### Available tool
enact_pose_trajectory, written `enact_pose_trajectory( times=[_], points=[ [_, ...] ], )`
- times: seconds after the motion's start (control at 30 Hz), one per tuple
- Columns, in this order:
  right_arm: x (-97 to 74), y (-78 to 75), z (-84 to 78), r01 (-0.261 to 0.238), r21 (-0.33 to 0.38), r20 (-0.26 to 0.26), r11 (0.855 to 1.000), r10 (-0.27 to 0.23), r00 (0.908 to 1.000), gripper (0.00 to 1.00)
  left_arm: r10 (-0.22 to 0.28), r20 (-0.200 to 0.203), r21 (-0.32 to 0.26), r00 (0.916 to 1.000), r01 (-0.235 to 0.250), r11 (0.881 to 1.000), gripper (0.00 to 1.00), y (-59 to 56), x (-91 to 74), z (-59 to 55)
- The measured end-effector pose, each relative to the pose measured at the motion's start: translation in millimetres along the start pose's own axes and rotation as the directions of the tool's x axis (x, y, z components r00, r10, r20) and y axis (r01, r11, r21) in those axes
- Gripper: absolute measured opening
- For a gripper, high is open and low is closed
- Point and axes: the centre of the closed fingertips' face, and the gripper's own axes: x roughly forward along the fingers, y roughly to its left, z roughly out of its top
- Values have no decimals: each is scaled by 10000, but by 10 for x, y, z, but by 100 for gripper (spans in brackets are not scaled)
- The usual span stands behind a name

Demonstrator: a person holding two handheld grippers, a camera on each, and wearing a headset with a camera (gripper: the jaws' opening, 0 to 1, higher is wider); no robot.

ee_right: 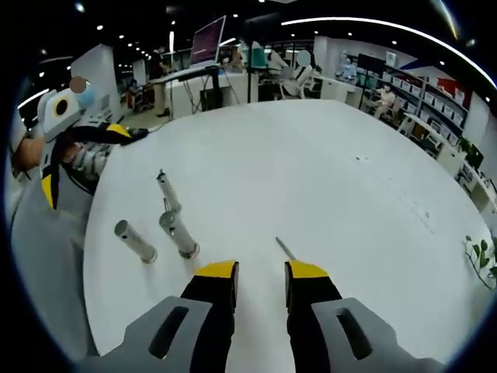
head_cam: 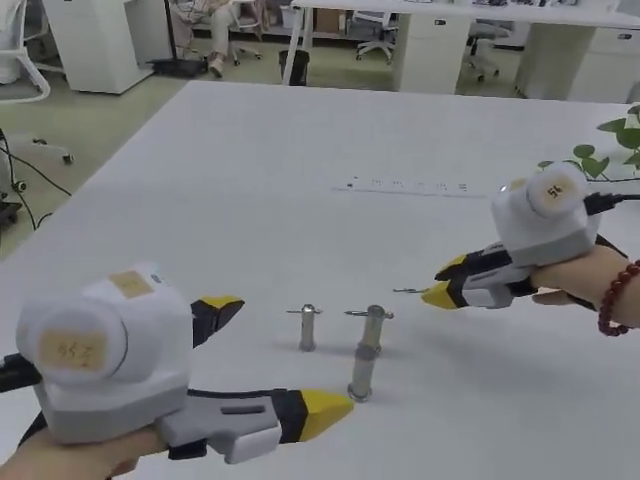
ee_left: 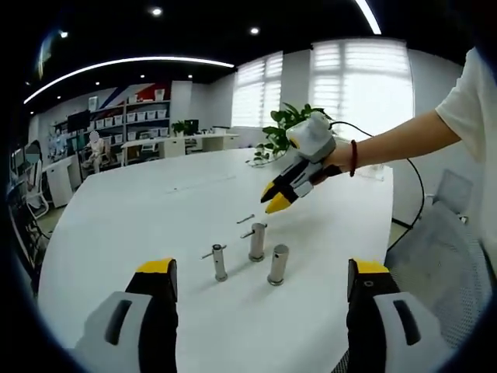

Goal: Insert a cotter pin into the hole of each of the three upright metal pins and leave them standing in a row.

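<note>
You hold two grippers. Your left gripper (head_cam: 272,355) has its jaws spread wide with nothing between them. Your right gripper (head_cam: 443,281) has its jaws a little apart and grips nothing.

Three metal pins (ee_left: 257,241) stand upright between the grippers, straight ahead of the left jaws and ahead and to the left of the right jaws. There are three cotter pins. Two cotter pins (head_cam: 305,312) sit crosswise through the tops of the two metal pins farther from the left gripper. The bare metal pin (head_cam: 360,375) stands nearest the left gripper's right jaw. The loose cotter pin (head_cam: 410,291) lies just ahead of the right gripper's tips. I cannot tell whether it touches them.

Everything rests on a broad white table (head_cam: 250,180) in an open office with desks (head_cam: 440,45), wheeled chairs (head_cam: 375,35), shelves (ee_left: 144,116), blinded windows (ee_left: 361,81) and ceiling lights.

Beyond the right gripper a white power strip (head_cam: 405,186) lies on the table, and a leafy plant (head_cam: 600,155) stands behind that gripper. A red bead bracelet (head_cam: 613,297) circles your right wrist. In the head view the bare metal pin partly covers the pinned one behind it, so the three form a cluster rather than a straight line.
</note>
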Motion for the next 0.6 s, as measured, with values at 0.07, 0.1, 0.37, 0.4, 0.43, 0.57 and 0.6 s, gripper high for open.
enact_pose_trajectory(
  times=[0.07, 0.1, 0.37, 0.4, 0.43, 0.57, 0.6],
  points=[
    [48, -16, -19, -90, -43, -132, 9999, 90, 9999, 26, 31, -40, 19, 10000, -31, 10000, 92, 9, 6, -9],
    [67, -25, -32, -122, -87, -213, 9999, 120, 9997, 26, 49, -63, 18, 10000, -49, 10000, 92, 14, 9, -14],
    [258, -168, -167, -252, -497, -985, 9984, 202, 9949, 25, 120, -212, 8, 9997, -120, 9999, 94, 64, 51, -60],
    [273, -177, -176, -270, -529, -1022, 9982, 215, 9945, 25, 107, -209, -8, 9997, -107, 9999, 95, 64, 54, -61],
    [287, -191, -183, -281, -556, -1064, 9981, 221, 9941, 25, 85, -199, -21, 9998, -86, 10000, 96, 61, 57, -61],
    [343, -226, -168, -444, -507, -1102, 9977, 386, 9932, 25, 21, -206, -6, 9998, -21, 10000, 98, 52, 65, -72],
    [361, -234, -171, -484, -599, -1180, 9970, 411, 9922, 25, -6, -222, 2, 9998, 6, 10000, 99, 48, 68, -78]
  ],
)
